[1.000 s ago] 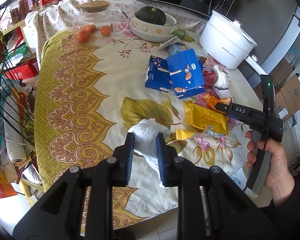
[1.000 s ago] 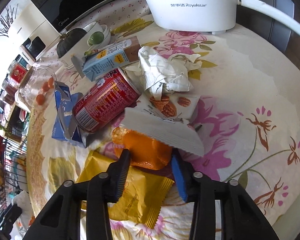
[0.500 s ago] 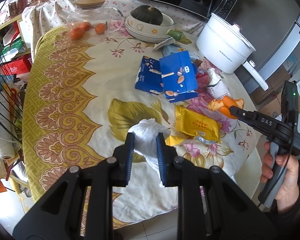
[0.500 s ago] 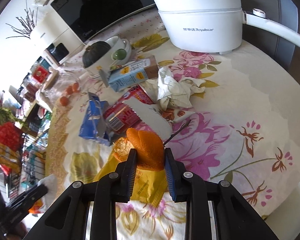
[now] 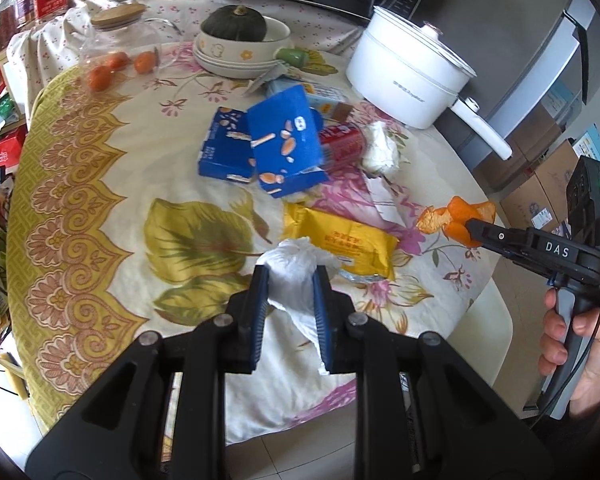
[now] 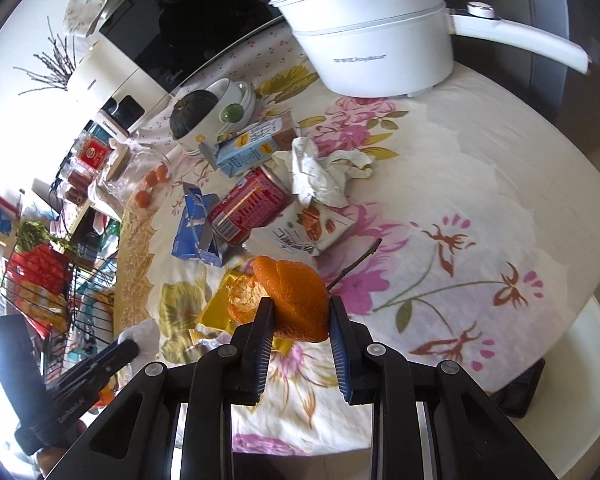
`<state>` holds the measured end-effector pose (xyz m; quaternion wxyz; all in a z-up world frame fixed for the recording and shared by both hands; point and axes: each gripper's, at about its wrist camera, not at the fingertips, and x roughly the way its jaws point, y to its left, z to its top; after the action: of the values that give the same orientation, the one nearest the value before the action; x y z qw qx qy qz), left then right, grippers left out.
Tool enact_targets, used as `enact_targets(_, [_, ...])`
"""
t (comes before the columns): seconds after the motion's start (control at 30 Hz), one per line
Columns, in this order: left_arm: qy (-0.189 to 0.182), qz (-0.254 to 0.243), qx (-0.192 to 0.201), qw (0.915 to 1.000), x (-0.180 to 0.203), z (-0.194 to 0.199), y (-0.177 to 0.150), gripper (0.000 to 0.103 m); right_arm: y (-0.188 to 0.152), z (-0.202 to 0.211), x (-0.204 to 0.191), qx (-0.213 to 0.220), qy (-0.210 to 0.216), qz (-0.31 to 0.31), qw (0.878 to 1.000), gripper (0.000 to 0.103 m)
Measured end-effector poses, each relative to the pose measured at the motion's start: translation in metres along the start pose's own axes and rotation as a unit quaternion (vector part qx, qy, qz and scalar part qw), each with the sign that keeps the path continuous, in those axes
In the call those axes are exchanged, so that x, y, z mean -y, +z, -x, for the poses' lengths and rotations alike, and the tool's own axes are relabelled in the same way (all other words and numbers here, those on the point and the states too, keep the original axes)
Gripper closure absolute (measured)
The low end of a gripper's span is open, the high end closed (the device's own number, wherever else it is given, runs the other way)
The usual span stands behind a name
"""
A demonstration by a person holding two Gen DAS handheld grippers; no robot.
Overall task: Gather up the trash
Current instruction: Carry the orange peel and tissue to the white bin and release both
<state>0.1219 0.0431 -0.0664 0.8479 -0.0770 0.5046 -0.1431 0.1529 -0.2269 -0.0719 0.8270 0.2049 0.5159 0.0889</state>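
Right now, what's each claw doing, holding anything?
Left claw: closed on a crumpled white tissue.
Right claw: closed on a piece of orange peel, held above the table.

Bright daylight all over the table — colours strong, shadows soft and short. In the right wrist view the left edge burns out to pure white glare. Heavy fisheye bending — the white pot curves near the rim, corners go black. Slight motion blur on the blue boxes.
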Motion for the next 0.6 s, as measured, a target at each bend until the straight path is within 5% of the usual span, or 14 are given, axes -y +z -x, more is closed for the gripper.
enact_targets(0.6, [-0.048,-0.057,-0.003,0.9972,0.093,-0.023,-0.005,0.079,-0.016,0.069,0.08,0.022,-0.065,-0.003,0.998,0.075])
